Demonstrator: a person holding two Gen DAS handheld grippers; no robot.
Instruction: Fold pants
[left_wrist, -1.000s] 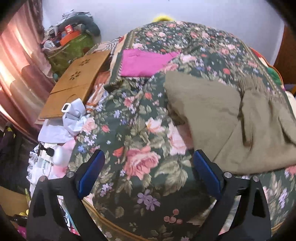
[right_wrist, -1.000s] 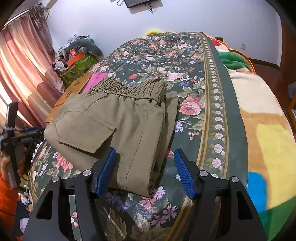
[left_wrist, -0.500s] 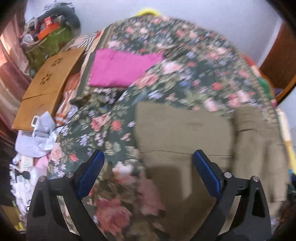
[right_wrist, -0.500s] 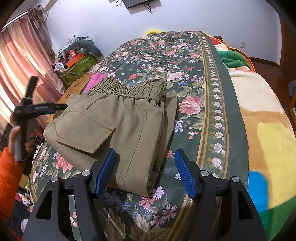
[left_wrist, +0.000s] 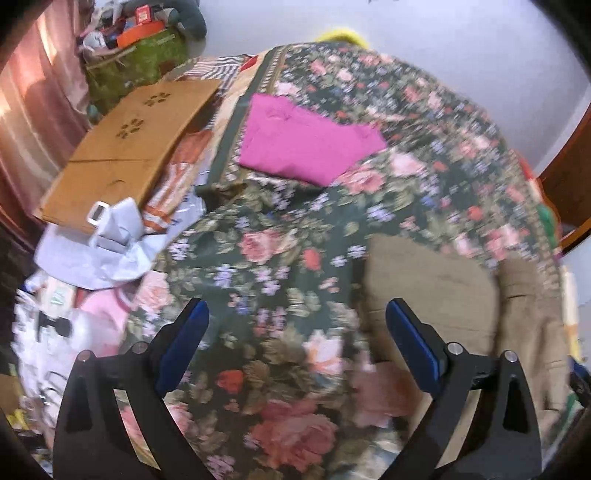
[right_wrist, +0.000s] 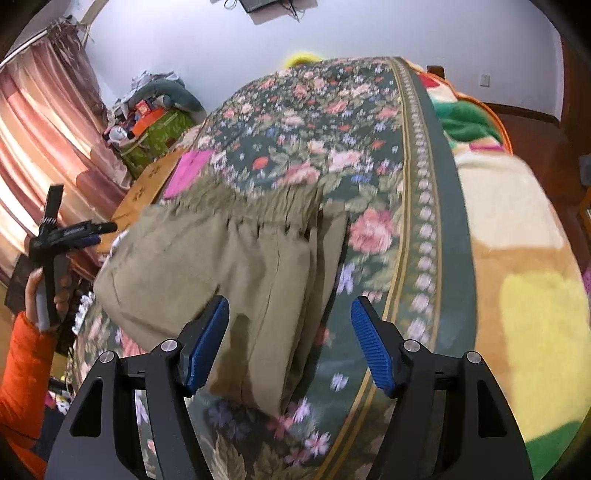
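Note:
Folded khaki pants (right_wrist: 236, 280) lie on the floral bedspread (right_wrist: 314, 122), elastic waistband toward the far side. My right gripper (right_wrist: 289, 306) hovers above their near folded edge. Its jaws are opening, and the blue pads do not press on the cloth below them. In the left wrist view the pants (left_wrist: 436, 288) sit at the right, blurred. My left gripper (left_wrist: 295, 310) is open over bare bedspread, just left of the pants. A hand in an orange sleeve holds that left gripper (right_wrist: 70, 234) up beside the bed's left edge.
A folded magenta cloth (left_wrist: 306, 147) lies farther up the bed. A brown board (left_wrist: 125, 147), white bags (left_wrist: 107, 240) and a green bag (left_wrist: 136, 62) crowd the floor at the left by pink curtains. A multicoloured blanket (right_wrist: 517, 258) covers the bed's right side.
The left wrist view swung over the pants and back toward the left. In the right wrist view the hand with the left gripper rose beside the bed. The right jaws stand slightly wider.

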